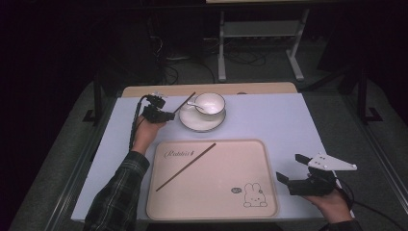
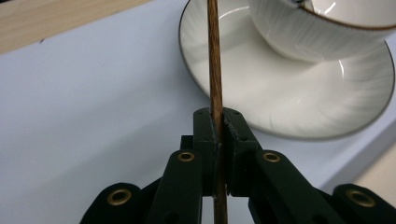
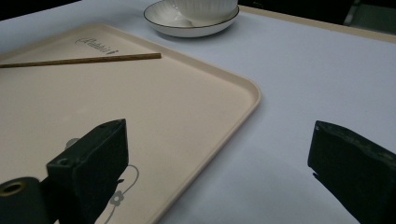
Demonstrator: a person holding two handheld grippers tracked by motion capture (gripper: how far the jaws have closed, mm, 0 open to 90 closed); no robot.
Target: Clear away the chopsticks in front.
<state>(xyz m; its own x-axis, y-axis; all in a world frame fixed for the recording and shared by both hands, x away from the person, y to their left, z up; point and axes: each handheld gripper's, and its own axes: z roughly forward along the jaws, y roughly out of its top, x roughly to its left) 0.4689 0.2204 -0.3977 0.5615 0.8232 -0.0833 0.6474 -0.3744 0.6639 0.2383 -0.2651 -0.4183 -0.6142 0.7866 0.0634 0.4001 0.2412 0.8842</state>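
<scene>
Slim brown chopstick, clamped, over saucer

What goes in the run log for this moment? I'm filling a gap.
left gripper: shut on chopstick, beside saucer | right gripper: open, holding nothing | second chopstick: on tray

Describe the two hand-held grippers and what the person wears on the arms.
Both grippers are black with two blocky jaws. The left gripper has linkage arms with brass-ringed holes and a black cable trailing down past the wrist. The right gripper carries a grey three-cornered plate on top. The left sleeve is dark plaid.
</scene>
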